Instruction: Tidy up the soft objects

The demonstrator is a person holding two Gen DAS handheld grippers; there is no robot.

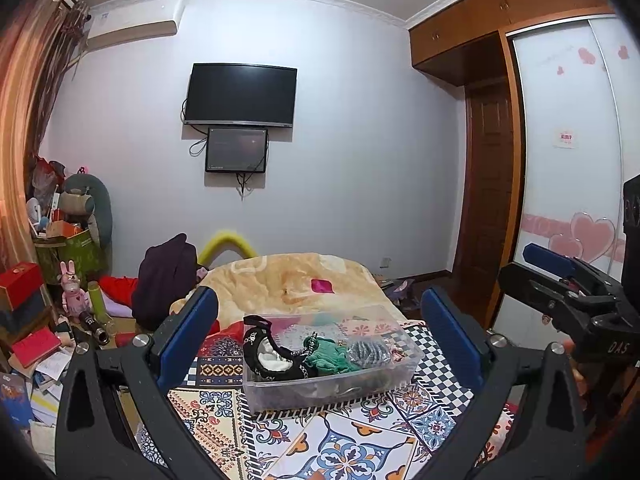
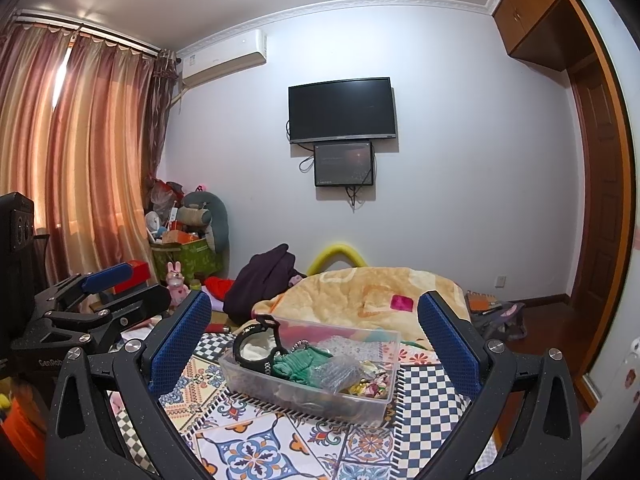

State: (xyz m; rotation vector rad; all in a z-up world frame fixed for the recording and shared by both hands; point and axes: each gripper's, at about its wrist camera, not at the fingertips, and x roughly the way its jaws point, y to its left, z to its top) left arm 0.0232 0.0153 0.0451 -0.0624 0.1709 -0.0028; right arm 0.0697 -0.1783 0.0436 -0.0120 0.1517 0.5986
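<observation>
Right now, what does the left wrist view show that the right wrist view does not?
Only left wrist: the heart-decorated wardrobe door and the right gripper from the side.
Only right wrist: the full curtains and the left gripper from the side.
Both: the clear bin of soft items on the patterned cover, the blanket, and the TV.

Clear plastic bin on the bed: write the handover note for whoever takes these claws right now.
Left claw: open, empty, aimed at the clear plastic bin.
Right claw: open, empty, beside the left one, facing the same bin.
In the bin: a black-and-white garment, a green cloth, a grey bubble-wrap piece.
Done: these items are already in the bin.
Left: cannot tell; no loose soft item is clearly singled out on the patterned bedspread.
</observation>
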